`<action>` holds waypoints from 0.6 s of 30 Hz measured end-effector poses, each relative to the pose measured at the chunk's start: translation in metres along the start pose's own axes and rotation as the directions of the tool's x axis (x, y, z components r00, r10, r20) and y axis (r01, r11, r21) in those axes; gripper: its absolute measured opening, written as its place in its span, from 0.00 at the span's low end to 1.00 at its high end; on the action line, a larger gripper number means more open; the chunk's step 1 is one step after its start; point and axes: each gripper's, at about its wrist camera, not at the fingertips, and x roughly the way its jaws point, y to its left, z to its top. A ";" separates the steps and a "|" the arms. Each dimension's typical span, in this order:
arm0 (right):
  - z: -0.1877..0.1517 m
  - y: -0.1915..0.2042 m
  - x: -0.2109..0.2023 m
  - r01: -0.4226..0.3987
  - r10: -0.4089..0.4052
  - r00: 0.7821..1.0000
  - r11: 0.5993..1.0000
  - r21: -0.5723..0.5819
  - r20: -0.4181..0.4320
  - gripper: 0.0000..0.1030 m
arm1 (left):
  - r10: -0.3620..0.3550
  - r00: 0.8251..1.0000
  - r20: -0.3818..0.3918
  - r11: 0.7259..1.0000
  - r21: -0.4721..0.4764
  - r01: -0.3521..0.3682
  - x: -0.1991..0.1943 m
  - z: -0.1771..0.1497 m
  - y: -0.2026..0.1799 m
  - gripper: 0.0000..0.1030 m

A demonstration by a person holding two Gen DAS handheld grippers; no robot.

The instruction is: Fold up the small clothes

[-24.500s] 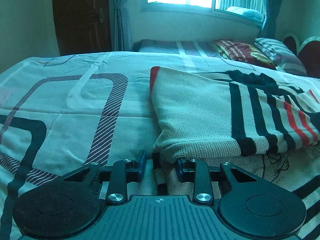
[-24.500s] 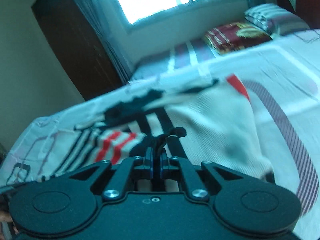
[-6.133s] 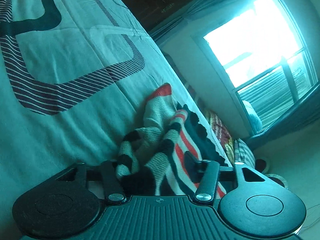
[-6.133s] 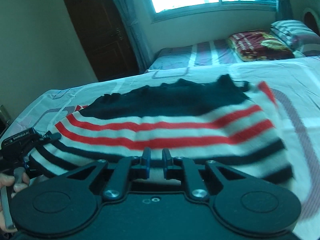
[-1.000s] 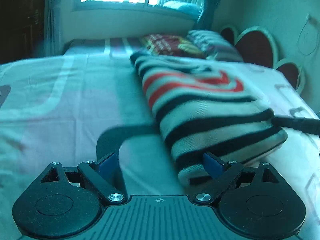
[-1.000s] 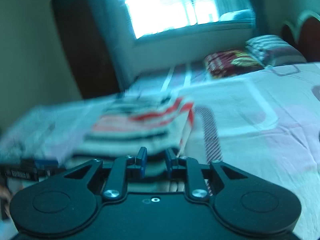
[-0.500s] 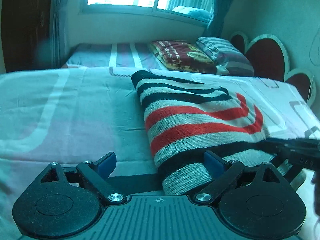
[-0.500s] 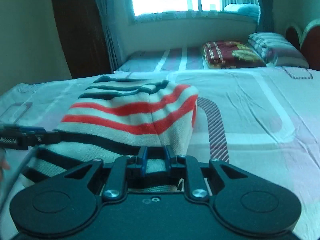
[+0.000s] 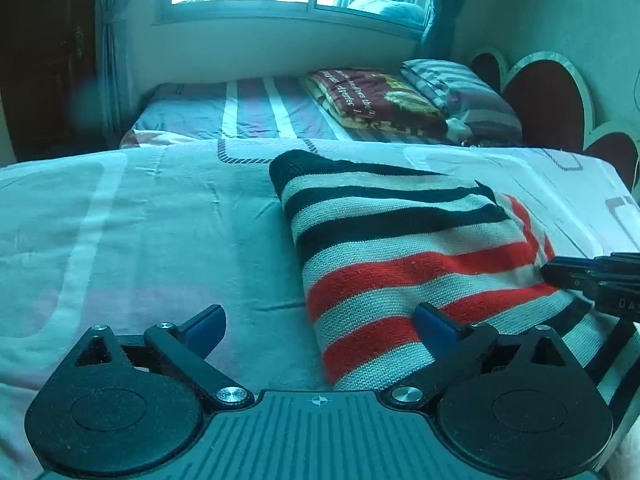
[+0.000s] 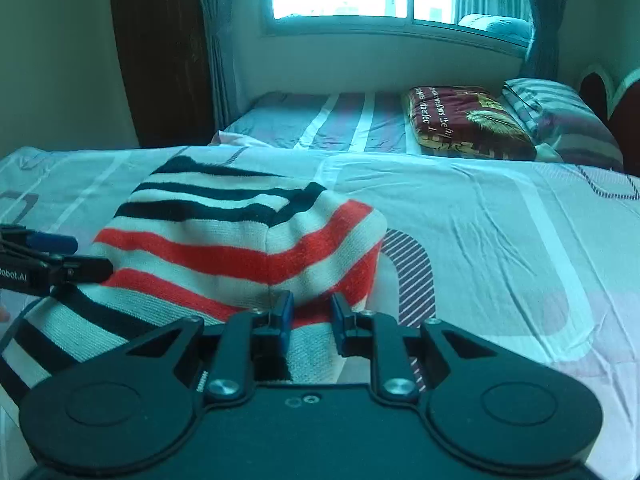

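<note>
While the striped sweater (image 9: 400, 264) lies folded into a thick bundle on the patterned bedsheet (image 9: 140, 240), both grippers sit at its near edge. To the sweater's left, the left gripper (image 9: 320, 326) is opening wide: one blue pad is over bare sheet, the other over the knit, and neither presses on it, so nothing is held. On the sweater's right side, the right gripper (image 10: 308, 314) has narrow jaws with a small gap, its pads (image 10: 285, 312) flanking a fold of the red-and-white knit; the gap looks clear, so I judge it released rather than pinching.

The risk I see is that the bulky knit springs back: the top layer bulges near the right gripper, and a pad snagging the loose weave on withdrawal could drag the fold open or skew the bundle. The left gripper's inner pad, so close to the edge, could also catch it.

Beyond the sweater, a dark red blanket (image 10: 468, 128) carries partly readable print, apparently "the hi" and "perfec". Left of the sweater in the right wrist view, the other gripper's body reads "Robot.AI".
</note>
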 end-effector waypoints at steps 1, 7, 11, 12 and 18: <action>-0.001 0.000 -0.001 0.000 0.000 1.000 1.000 0.003 0.005 0.20 | 0.004 1.000 0.000 1.000 0.002 -0.004 -0.001 0.000 0.000 0.98; 0.005 0.002 0.000 0.014 -0.014 1.000 1.000 0.003 -0.003 0.22 | 0.028 1.000 -0.008 0.999 0.037 -0.027 -0.003 0.005 -0.005 0.98; 0.007 0.001 -0.006 0.081 -0.081 0.997 0.996 0.027 0.011 0.56 | 0.060 0.998 -0.009 0.997 0.042 -0.059 -0.008 0.008 -0.009 0.99; 0.007 -0.002 -0.011 0.068 -0.069 0.997 0.997 0.040 0.026 0.60 | 0.070 0.998 -0.010 0.997 0.046 -0.069 -0.011 0.009 -0.011 1.00; 0.000 -0.028 -0.039 -0.100 0.096 0.995 0.979 0.178 0.027 0.60 | 0.033 0.999 -0.003 0.998 0.049 -0.033 -0.042 0.008 -0.011 1.00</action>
